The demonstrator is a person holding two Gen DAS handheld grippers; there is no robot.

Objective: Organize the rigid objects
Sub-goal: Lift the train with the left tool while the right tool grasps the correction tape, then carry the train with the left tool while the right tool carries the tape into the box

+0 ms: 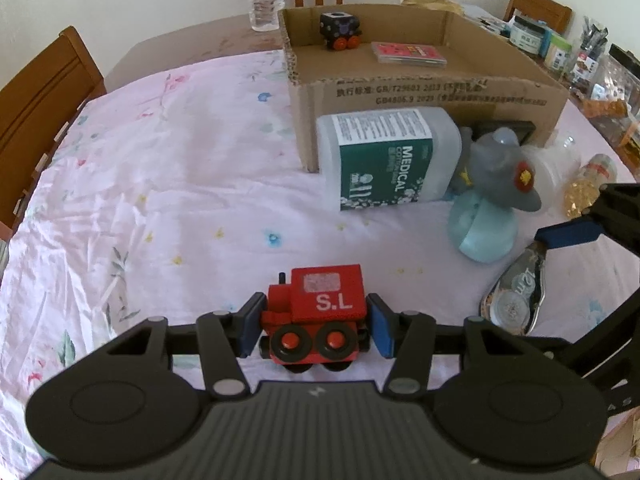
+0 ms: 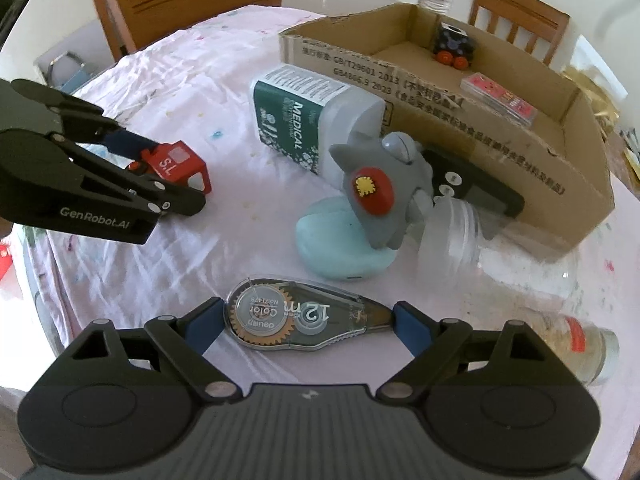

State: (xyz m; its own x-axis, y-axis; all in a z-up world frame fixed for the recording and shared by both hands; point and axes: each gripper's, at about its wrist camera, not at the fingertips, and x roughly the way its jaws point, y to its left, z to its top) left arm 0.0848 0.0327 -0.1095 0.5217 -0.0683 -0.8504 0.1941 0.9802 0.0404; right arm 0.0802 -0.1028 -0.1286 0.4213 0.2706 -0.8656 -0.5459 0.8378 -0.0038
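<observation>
Both sets of jaws are closed on something: the left gripper point(image 1: 316, 330) clamps the red train point(image 1: 320, 316) end to end, the right gripper point(image 2: 306, 326) spans the tape roller point(image 2: 304, 320) lengthwise, wide but touching its ends. Both likely go into the box point(image 1: 420, 92), which holds a dark train point(image 1: 340, 30) and a card pack point(image 1: 408, 54). Only the right view shows the remote point(image 2: 472, 184) against the box; the left view shows the roller tilted up off the cloth point(image 1: 160, 180).

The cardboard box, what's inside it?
Inside the cardboard box you can see a black toy train car with orange wheels and a flat pink card pack. The near wall hides the floor just behind it, so anything there can't be seen.
</observation>
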